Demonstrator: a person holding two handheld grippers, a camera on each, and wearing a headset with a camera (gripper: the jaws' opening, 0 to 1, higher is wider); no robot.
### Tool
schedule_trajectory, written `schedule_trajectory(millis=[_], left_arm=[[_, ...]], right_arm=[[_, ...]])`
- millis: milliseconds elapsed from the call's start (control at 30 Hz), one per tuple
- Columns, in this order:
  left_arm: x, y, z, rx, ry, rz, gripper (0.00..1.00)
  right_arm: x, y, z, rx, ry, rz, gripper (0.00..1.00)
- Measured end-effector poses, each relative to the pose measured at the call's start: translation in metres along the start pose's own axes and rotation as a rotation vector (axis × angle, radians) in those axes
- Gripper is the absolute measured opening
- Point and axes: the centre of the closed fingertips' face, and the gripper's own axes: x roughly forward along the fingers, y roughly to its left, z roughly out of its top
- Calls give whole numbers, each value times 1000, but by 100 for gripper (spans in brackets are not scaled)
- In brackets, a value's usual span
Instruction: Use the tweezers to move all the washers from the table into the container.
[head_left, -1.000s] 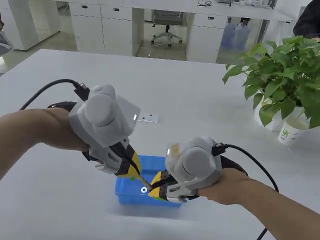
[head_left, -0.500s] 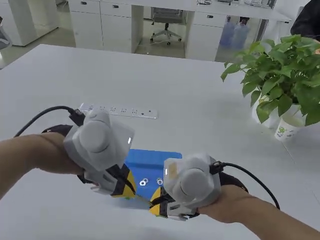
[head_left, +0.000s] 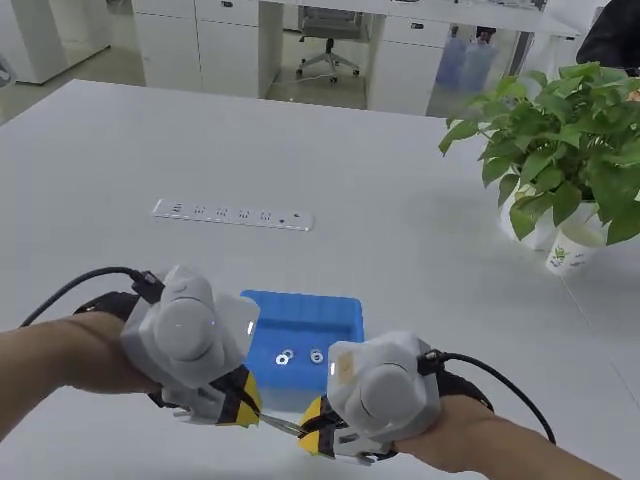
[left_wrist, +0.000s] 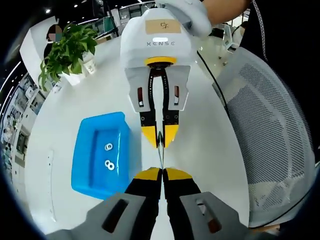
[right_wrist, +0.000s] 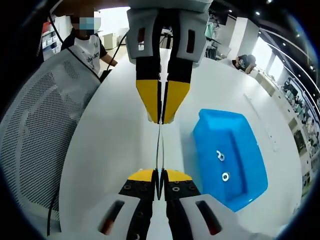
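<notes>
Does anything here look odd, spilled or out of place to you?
Nothing is spilled or damaged: the blue container sits flat on the table with two washers inside. The one curious thing is that the left gripper and right gripper face each other tip to tip, both shut on the same thin tweezers, beside the container.

container (head_left: 300, 318): blue plastic, smooth, glossy | washers (head_left: 316, 356): bright metal | tweezers (right_wrist: 159, 145): thin shiny metal | counter (head_left: 400, 240): white, smooth, faint sheen | left tool (left_wrist: 161, 172), right tool (right_wrist: 160, 175): matt grey-white plastic shells | chair (left_wrist: 265, 130): grey mesh cloth
</notes>
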Motion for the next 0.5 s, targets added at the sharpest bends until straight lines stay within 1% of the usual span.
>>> schedule_trajectory(millis=[167, 267, 500], left_arm=[[10, -2, -9, -19, 7, 2, 6], [14, -1, -13, -37, 3, 4, 6], [24, -1, -20, -62, 2, 1, 5]], right_arm=[[6, 1, -5, 6, 6, 5, 8], [9, 1, -8, 10, 9, 3, 8], [13, 1, -14, 23, 19, 3, 9]])
